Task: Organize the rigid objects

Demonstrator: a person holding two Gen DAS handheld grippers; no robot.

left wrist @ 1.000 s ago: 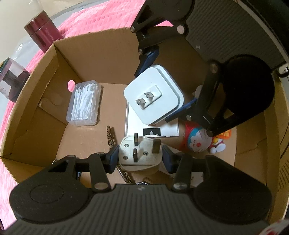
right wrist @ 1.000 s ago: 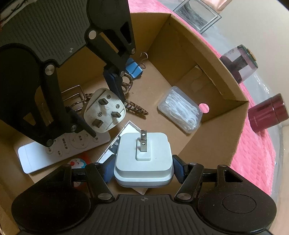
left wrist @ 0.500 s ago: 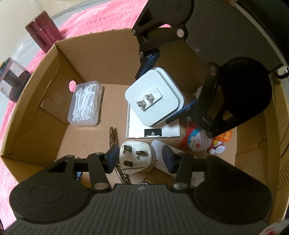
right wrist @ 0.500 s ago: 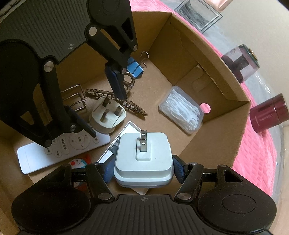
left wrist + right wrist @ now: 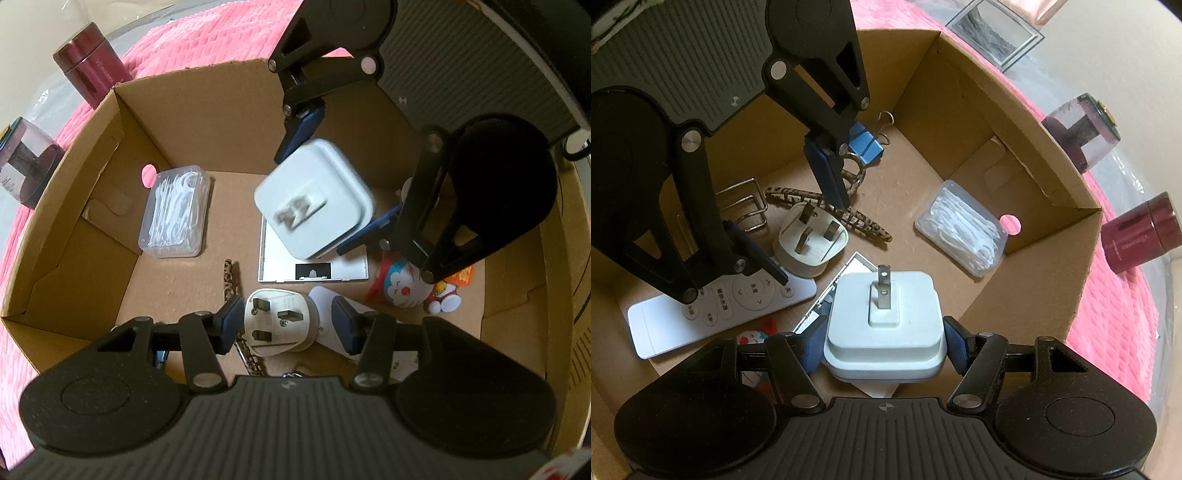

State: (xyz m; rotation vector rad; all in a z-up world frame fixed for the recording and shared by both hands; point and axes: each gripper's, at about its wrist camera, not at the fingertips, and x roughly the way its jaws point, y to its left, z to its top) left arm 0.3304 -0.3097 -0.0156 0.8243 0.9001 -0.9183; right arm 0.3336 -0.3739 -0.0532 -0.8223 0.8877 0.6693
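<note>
Two close downward views, shared box [image 5: 229,110]

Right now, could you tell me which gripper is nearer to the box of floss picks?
Left, narrowly. The left gripper hangs over the three-pin plug, just beside the box of floss picks; the right gripper holds the white charger slightly farther off.

1. You work in a home, likely a bedroom: a pink quilted bedspread [image 5: 207,33] lies under the cardboard box [image 5: 207,122].
2. At your eleven o'clock stands a maroon flask [image 5: 90,64]; household oddments fill the box.
</note>
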